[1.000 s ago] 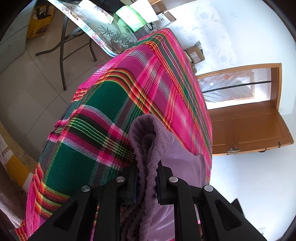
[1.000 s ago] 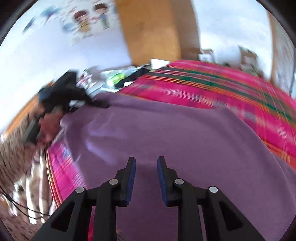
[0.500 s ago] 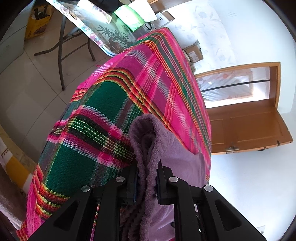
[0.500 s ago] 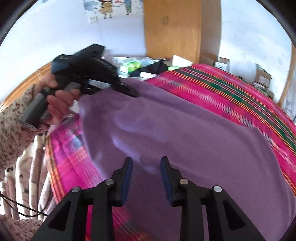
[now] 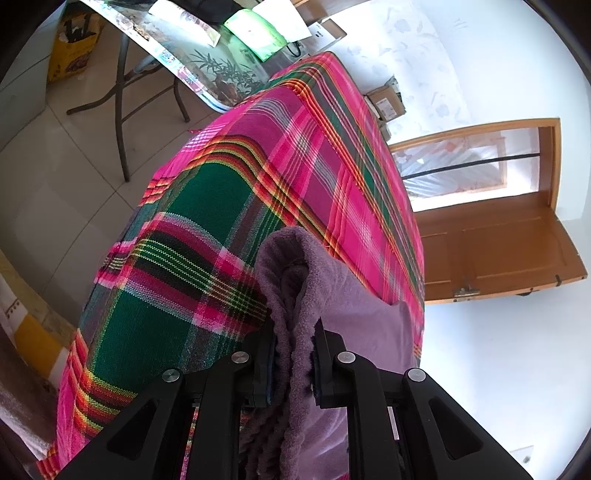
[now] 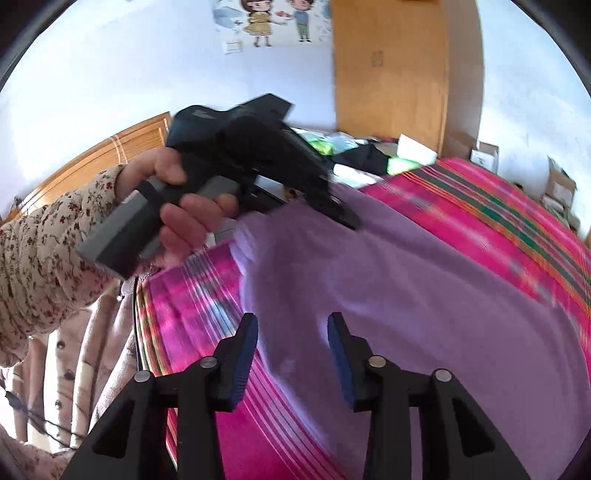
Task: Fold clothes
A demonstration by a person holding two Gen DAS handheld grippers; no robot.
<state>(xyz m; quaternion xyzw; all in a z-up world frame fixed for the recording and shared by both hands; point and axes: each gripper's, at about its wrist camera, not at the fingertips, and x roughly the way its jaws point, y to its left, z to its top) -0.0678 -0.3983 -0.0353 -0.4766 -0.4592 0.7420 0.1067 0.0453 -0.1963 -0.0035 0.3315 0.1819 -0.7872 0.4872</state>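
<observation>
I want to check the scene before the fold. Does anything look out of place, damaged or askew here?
Nothing stands out. The purple cloth lies on the plaid cover, one bunched edge pinched by the left gripper. The right gripper is open above the cloth. No tear or spill shows, though the right view is blurred.

Domestic bedroom. Evidence: plaid bedspread (image 5: 295, 177), wooden headboard (image 6: 110, 147), wardrobe (image 6: 391, 74), cartoon wall sticker (image 6: 273, 22), tiled floor (image 5: 55, 177), cluttered side table (image 5: 207, 62), panelled door (image 5: 498, 251).

Bright daylight, heavy fisheye warp.
We see blown-out white walls, sharp left wrist view, motion blur across right wrist view.
</observation>
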